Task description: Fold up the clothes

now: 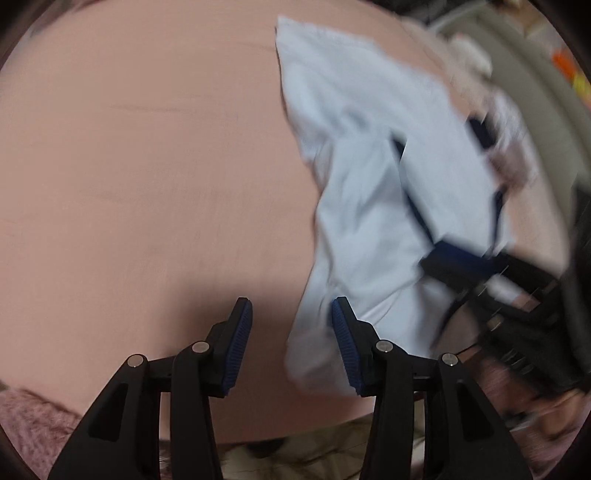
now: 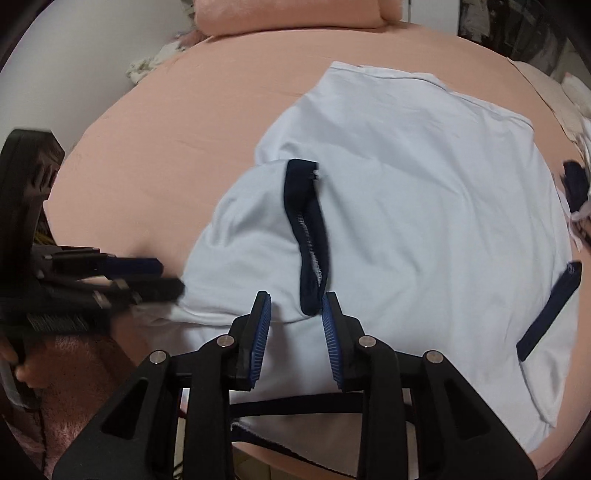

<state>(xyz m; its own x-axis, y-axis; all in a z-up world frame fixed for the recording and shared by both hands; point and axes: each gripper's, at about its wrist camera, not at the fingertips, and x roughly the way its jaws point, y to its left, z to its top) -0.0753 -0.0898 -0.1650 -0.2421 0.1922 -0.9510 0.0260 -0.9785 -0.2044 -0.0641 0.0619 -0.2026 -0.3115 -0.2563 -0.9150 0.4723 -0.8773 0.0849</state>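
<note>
Shirt (image 2: 424,206), pale blue with navy trim, lies spread on the bed (image 2: 177,147), which is covered in a peach sheet; it occupies the bed's near right portion in your right wrist view, its far hem running toward the far right edge. One sleeve (image 2: 255,236) is folded inward over the body, its navy cuff (image 2: 310,236) lying on top near the middle of the garment, and a second navy cuff (image 2: 550,310) shows close to the bed's right edge. Your right gripper (image 2: 295,332) hovers over the shirt's near portion, fingers (image 2: 260,332) apart and holding nothing, with the folded cuff's lower end just beyond the gap. Your left gripper (image 1: 291,343) has its fingers (image 1: 238,343) apart as well; its right finger overlaps the shirt's near left edge, while its left finger is over bare sheet. The left wrist view is motion-blurred, so contact with the cloth cannot be confirmed. In the right wrist view the left gripper appears blurred at the shirt's left edge, with a hand (image 2: 22,365) gripping it. A peach pillow (image 2: 291,16) rests at the bed's far edge. A pink fuzzy sleeve (image 1: 33,424) shows at the near left corner of the left view.
</note>
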